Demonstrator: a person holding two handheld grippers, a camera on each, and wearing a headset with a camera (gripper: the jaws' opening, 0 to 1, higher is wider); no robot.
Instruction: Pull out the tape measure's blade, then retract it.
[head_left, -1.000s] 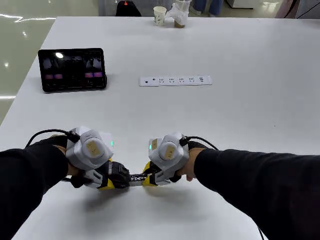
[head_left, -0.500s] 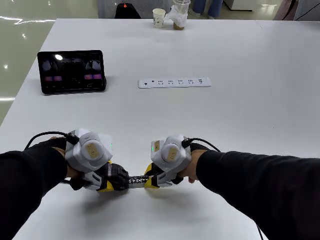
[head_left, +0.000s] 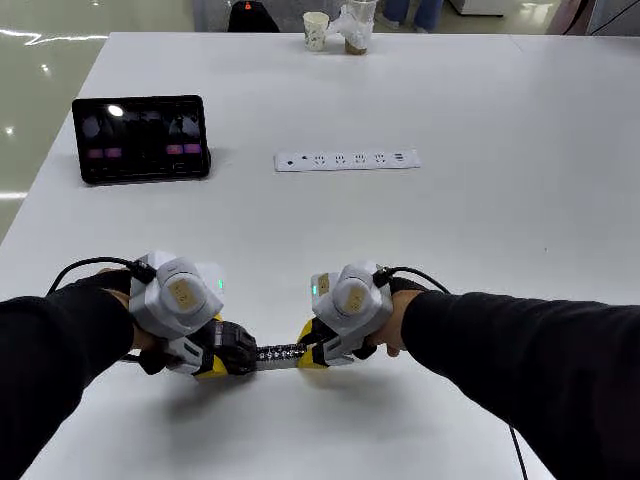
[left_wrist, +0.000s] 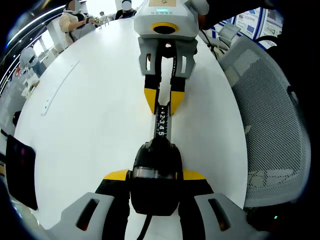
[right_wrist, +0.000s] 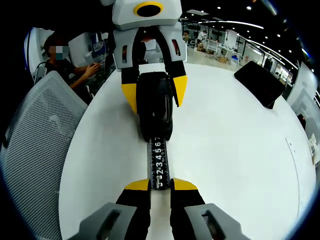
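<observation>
Tape measure, pull phase (judged): only the first few printed numerals are out, so the draw is at an early stage and retraction is not yet due.

**Location.** The case (head_left: 232, 348) sits low over the white table (head_left: 450, 230), lower left of centre in the head view. The blade (head_left: 280, 352) runs from it in a short, straight bridge to the right.

**Tongs.**
- The left gripper (left_wrist: 156, 175) is clamped on the case, with one yellow tip on each flank.
- The right gripper (right_wrist: 159, 186) is drawn narrow on the blade's free end, which passes between its tips. The end hook is hidden there.

**Handling (judgement).**
- The case is hard, compact and dense for its size. Its moulded flanks are the sound place to grip.
- The blade is thin, cupped steel. It is stiff over a short span, likely to buckle when long, and slick on its painted face.
- The return spring pulls back on the blade, so a loose pinch would let it snap home. Best hold is close to the hook.

**Pose.**
- Two dark-sleeved forearms enter from the lower left and lower right of the head view.
- The grippers face each other along the blade line, near level, close above the table.

**Upper frame.** A tablet (head_left: 140, 137) and a power strip (head_left: 345, 159) lie well apart from the work.
</observation>
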